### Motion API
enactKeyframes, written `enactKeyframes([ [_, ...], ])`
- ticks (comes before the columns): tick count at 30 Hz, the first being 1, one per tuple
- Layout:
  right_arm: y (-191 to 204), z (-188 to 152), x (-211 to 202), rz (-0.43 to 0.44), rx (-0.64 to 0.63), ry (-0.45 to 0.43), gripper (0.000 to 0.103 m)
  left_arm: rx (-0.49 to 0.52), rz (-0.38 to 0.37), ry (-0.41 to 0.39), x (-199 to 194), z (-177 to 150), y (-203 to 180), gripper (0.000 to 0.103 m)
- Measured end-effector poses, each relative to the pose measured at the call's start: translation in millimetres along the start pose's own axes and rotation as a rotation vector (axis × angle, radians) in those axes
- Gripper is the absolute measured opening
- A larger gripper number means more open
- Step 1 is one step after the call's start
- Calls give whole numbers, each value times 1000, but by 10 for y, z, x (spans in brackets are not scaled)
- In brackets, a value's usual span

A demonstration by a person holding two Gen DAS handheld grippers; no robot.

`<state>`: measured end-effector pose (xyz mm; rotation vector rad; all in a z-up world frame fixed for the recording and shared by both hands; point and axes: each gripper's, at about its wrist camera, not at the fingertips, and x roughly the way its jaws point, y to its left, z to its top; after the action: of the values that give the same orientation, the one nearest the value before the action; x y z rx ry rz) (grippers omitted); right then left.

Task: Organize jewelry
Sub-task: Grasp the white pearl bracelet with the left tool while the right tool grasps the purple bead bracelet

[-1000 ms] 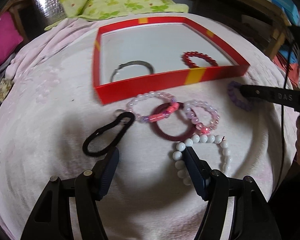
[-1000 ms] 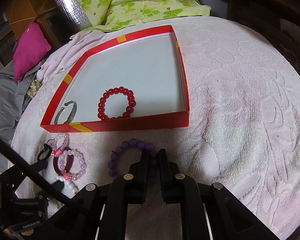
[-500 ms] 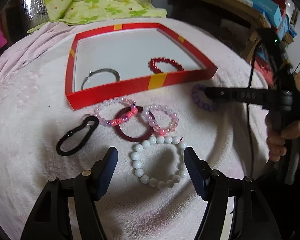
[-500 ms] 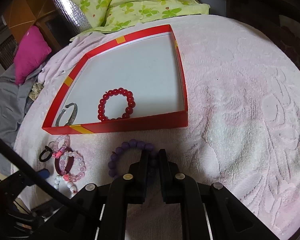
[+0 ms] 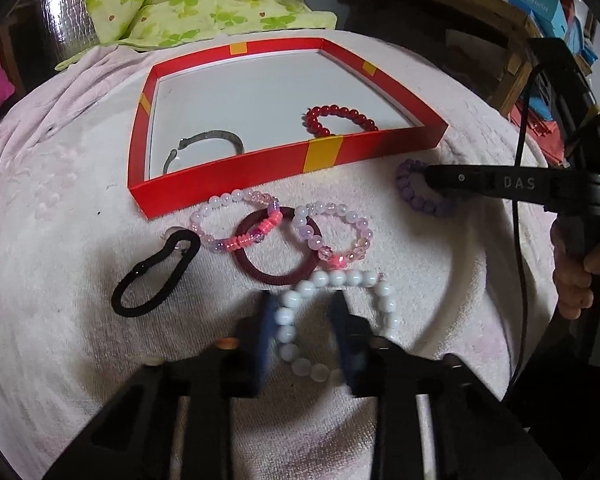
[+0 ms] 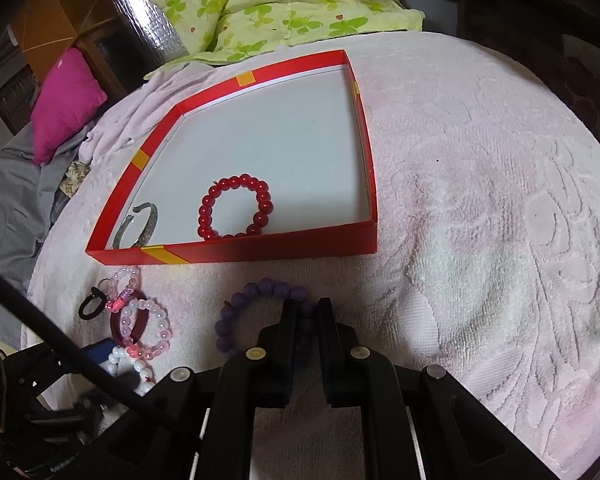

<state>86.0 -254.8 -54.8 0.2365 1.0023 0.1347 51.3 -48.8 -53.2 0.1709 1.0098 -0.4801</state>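
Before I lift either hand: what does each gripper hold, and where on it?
Right gripper pinches the purple round-bead bracelet at its near-right arc. Left gripper has just been closing across the white pearl-bead bracelet's left strand; firm contact is blurred.

Bracelets crowd the blanket before the red tray's near wall; its right stretch lies bare, the tray's far half open.

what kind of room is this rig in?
Likely a bedroom: the work surface looks like a bed under a pink textured blanket, with a green floral pillow at its head and a magenta cushion beside it.
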Motion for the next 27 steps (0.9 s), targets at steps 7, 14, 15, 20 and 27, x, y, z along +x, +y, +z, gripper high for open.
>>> enactKeyframes([
  [7, 50, -4, 16, -18, -5, -4, 13, 7, -41, -27, -138, -26, 28, 11],
  [14, 102, 3, 7, -17, -26, -13, 13, -5, -56, -67, -250, -19, 56, 11],
  [15, 120, 3, 5, -5, -29, -13, 12, -10, -59, -77, -289, -16, 71, 11],
  [20, 238, 10, -25, 87, -50, -13, 11, -22, -70, -116, -412, 18, 115, 10],
  [27, 387, 22, -105, 149, -84, -50, 11, -48, -66, -125, -461, 48, 222, 10],
])
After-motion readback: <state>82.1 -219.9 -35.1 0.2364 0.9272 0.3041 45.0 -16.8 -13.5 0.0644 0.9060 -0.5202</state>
